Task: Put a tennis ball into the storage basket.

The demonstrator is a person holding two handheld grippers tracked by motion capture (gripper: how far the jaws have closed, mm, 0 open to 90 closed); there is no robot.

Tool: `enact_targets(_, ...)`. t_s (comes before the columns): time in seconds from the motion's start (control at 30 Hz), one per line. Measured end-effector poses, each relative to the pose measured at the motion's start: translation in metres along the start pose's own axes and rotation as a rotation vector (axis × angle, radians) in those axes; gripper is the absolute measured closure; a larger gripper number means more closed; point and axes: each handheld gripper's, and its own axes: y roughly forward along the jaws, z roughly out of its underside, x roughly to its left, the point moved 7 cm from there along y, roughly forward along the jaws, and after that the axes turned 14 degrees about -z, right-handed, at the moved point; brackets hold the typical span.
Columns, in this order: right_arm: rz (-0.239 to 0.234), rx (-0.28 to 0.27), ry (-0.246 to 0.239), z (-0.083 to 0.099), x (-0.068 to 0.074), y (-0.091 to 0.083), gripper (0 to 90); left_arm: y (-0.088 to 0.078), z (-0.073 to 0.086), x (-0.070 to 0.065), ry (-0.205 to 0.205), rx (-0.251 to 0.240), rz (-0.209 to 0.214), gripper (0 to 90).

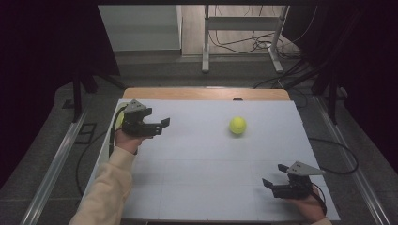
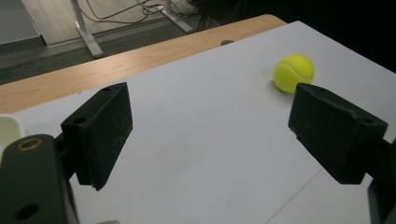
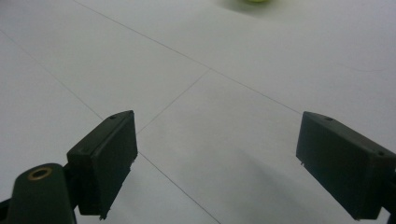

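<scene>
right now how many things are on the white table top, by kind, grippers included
tennis ball, yellow-green: 1
hand-held black grippers: 2, left gripper and right gripper, both with jaws apart and nothing between them
total: 3

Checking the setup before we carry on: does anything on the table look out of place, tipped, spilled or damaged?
Nothing stands out. The tennis ball sits alone on the white table, intact. The left gripper and the right gripper are open, apart from the ball, with nothing between their jaws.

Yellow-green tennis ball (image 1: 238,125); white table (image 1: 211,159); black left gripper (image 1: 163,124)
</scene>
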Motion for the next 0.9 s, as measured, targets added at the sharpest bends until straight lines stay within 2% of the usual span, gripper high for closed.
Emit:
enact_targets(0.4,-0.001,-0.002,-0.001,-0.002,-0.001,0.003,13.1,0.011,-0.001,-0.028,0.027,0.003,0.056,14.2)
enact_targets(0.9,0.001,-0.004,0.001,-0.003,-0.002,0.003,13.1,0.023,0.001,-0.052,0.055,0.016,0.103,14.2)
